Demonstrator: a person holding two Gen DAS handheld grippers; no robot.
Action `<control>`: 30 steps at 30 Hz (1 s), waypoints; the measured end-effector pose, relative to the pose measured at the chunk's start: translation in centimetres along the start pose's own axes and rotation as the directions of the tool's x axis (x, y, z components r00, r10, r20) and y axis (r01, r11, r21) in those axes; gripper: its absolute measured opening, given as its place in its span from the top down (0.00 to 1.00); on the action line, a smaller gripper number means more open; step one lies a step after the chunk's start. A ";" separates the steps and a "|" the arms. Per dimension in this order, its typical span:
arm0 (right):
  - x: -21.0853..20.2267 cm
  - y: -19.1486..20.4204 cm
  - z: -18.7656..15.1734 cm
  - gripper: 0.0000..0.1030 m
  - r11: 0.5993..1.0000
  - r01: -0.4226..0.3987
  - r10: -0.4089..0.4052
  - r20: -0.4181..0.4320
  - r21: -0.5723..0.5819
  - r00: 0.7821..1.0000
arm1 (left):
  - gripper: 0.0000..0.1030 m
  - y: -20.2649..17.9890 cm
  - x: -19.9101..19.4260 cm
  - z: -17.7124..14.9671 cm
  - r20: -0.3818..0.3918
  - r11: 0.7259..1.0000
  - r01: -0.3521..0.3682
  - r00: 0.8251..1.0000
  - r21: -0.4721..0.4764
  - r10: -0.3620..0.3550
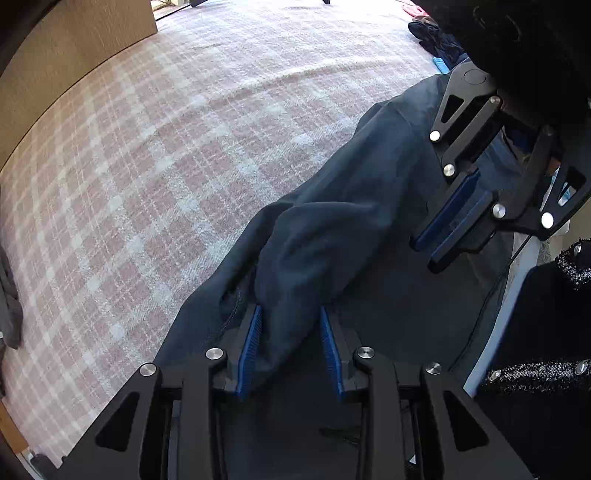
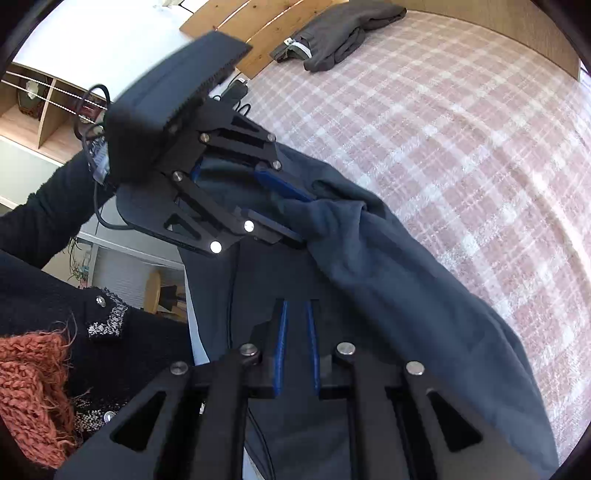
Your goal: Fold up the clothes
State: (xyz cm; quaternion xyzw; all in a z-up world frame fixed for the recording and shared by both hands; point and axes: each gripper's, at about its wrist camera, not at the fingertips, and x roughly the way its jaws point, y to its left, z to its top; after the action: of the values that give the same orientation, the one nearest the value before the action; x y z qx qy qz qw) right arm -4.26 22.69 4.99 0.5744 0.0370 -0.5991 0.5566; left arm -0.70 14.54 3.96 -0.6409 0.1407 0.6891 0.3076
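Your bed (image 1: 155,155), covered in a pink checked blanket, fills both views. The dark blue garment (image 1: 351,221) lies along the bed's near edge, bunched in a ridge. A grey garment (image 2: 343,33) sits crumpled at the bed's far side, by the wooden headboard (image 2: 258,40). Your left gripper (image 1: 290,325) is at the bed's near edge, fingers spread around a fold of the blue garment, not pinched tight. Your right gripper (image 2: 296,314) hangs above the same garment, jaws narrowly parted, nothing between them.
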 end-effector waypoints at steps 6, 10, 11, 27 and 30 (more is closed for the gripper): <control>-0.4 -2.5 3.8 0.87 0.998 0.065 -0.065 -0.007 0.016 0.998 | 0.88 -1.0 -1.2 -2.6 0.141 0.997 -0.004 0.990 -0.078 0.015; 3.3 -2.8 4.2 0.87 1.000 0.031 -0.030 -0.146 0.002 0.989 | 0.90 -2.4 -2.4 -4.5 0.208 0.995 0.026 0.978 -0.093 -0.007; 4.0 -2.7 4.0 0.87 0.999 0.034 -0.034 -0.172 -0.002 0.984 | 0.90 -2.7 -2.4 -4.9 0.214 0.996 0.030 0.977 -0.090 -0.011; 6.4 0.0 1.9 0.87 1.000 -0.020 0.025 -0.252 0.023 0.967 | 0.76 -3.6 -1.6 -6.3 0.267 0.983 0.063 0.964 -0.170 -0.015; 4.8 -0.5 3.7 0.71 0.997 -0.047 0.058 -0.173 0.064 0.983 | 0.76 -2.9 -0.9 -7.4 0.260 0.980 0.063 0.966 -0.187 -0.013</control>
State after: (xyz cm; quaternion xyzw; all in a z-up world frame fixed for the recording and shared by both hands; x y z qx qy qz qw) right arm -5.65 17.39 2.41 0.6421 0.0527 -0.5322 0.5493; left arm 6.95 12.22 4.39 -0.5756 0.0196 0.7707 0.2726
